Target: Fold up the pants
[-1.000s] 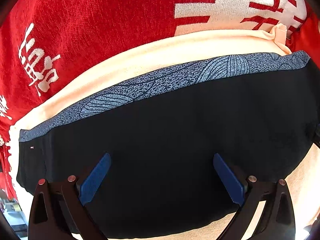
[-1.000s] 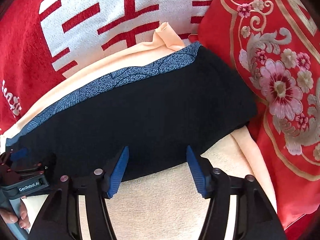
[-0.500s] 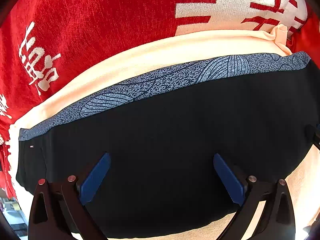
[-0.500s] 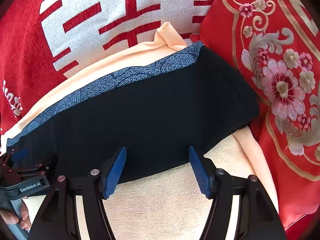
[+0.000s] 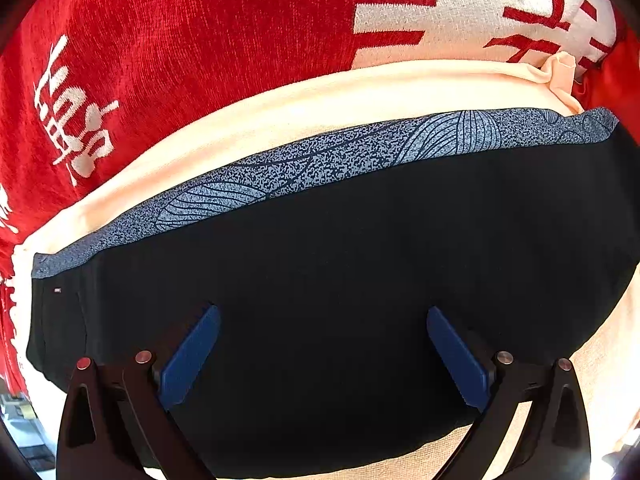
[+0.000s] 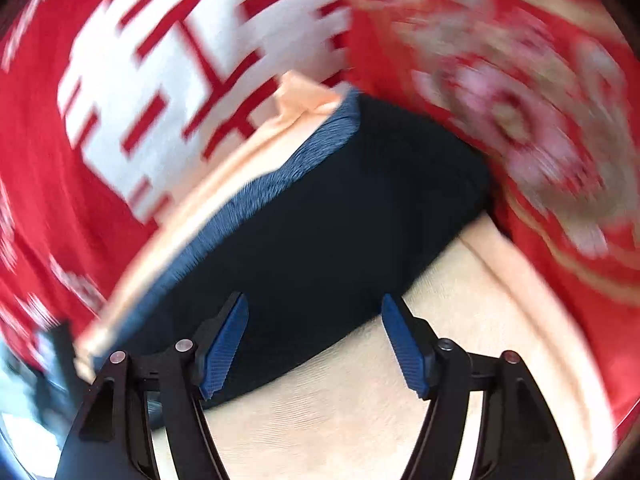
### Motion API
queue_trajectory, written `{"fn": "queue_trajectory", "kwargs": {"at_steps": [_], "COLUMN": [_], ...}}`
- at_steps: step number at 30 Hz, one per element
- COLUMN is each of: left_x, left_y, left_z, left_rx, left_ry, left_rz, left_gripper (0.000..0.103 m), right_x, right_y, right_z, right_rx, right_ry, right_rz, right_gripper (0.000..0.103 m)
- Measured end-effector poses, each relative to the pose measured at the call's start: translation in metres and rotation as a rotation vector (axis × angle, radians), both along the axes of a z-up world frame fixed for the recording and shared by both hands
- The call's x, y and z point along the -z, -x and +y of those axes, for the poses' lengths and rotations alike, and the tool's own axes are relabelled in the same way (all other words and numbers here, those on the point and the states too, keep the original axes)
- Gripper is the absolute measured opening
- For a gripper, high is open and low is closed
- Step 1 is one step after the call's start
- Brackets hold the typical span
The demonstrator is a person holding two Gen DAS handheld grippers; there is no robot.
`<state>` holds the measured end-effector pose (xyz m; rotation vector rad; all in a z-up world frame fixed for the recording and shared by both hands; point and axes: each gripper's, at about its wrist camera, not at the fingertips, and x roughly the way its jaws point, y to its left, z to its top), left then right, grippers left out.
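Left wrist view: left gripper (image 5: pixel 320 344) at bottom centre, pointing steeply down. Blue fingers (image 5: pixel 188 360) wide apart, nothing clamped; they hover over the black cloth, contact can't be judged. Pants (image 5: pixel 340 280) fill the lower half of the frame: black, folded into a wide flat block, speckled blue-grey band (image 5: pixel 320 164) with leaf line print running along the top edge from left to upper right. Small tag dot near the left end. Pants lie on a peach cloth (image 5: pixel 280 116), which shows above the band and at lower right. Red blanket (image 5: pixel 180 40) with white characters covers the top of the frame, a large white patch at upper right.

Right wrist view: heavily motion-blurred. Right gripper (image 6: pixel 316 344) at bottom centre, fingers (image 6: pixel 224 344) apart and opening, nothing between them. Left finger sits over the near edge of the pants (image 6: pixel 340 216); right finger is over bare peach cloth (image 6: pixel 360 400). Pants run diagonally from lower left to centre right, blue band (image 6: pixel 272 184) on the upper-left side. Red-and-white blanket (image 6: pixel 160 80) at upper left. Red floral fabric (image 6: pixel 540 120) at right, just beside the pants' right end. Dark blurred object at far lower left, can't identify.
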<state>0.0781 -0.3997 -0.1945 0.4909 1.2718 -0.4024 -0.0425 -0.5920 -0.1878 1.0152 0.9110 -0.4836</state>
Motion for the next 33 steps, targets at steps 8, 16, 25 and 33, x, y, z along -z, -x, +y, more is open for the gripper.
{"fn": "queue_trajectory", "kwargs": {"at_steps": [8, 16, 25, 33], "left_x": [0.006, 0.01, -0.016, 0.008], "left_y": [-0.007, -0.007, -0.015, 0.017], "left_z": [0.01, 0.017, 0.011, -0.03], "left_rx": [-0.056, -0.066, -0.036, 0.089], "left_ry": [0.045, 0.069, 0.143, 0.156], "left_rz": [0.06, 0.074, 0.126, 0.042], "left_gripper": [0.103, 0.103, 0.066, 0.067], "right_x": [0.036, 0.051, 0.015, -0.033], "right_y": [0.04, 0.019, -0.016, -0.04], "right_z": [-0.005, -0.022, -0.024, 0.0], "right_rx": [0.161, 0.252, 0.118, -0.077], "right_ry": [-0.236, -0.253, -0.174, -0.009], "right_rz": [-0.123, -0.248, -0.238, -0.206], "right_gripper": [0.051, 0.051, 0.018, 0.018]}}
